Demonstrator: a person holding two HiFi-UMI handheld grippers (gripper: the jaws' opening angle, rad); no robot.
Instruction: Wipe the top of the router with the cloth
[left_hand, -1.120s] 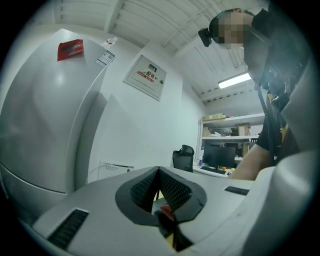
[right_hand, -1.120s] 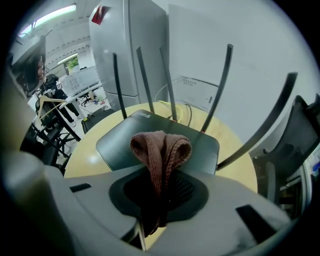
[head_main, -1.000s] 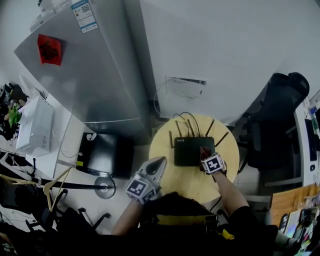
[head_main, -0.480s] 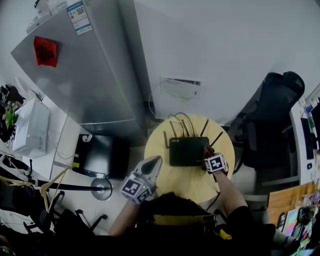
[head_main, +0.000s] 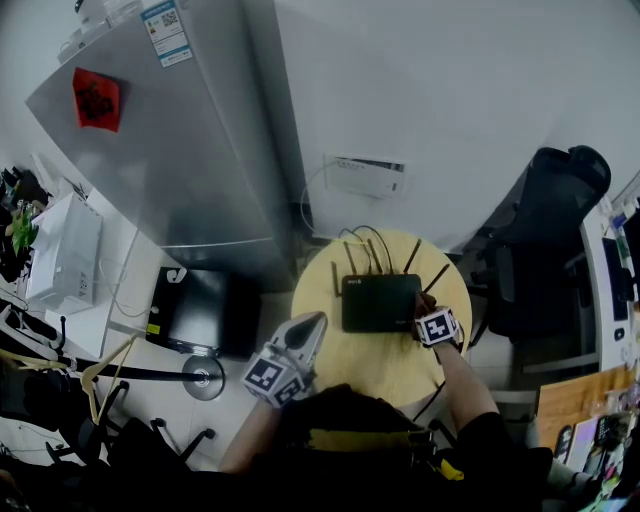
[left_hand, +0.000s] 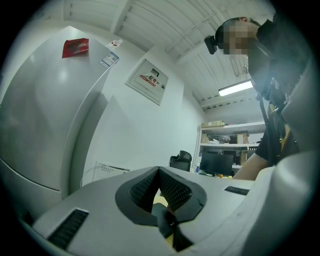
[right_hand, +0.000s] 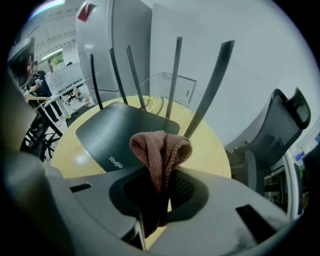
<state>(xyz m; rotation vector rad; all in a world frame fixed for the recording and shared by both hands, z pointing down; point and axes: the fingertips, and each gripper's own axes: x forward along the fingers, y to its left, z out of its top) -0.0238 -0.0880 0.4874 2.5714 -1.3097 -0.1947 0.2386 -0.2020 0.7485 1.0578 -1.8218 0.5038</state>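
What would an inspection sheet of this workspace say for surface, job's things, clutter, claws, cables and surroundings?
Surface: round yellow table, bare in front of the router.
Job's things: black router at the table's middle, antennas up; brownish cloth in the right claw.
Clutter: nothing seen on the table.
Claws: right claw shut on the cloth at the router's near right corner; left claw shut, empty, by the table's left edge.
Cables: cables loop behind the router, toward a white wall box.
Surroundings: grey fridge at left, black office chair at right.
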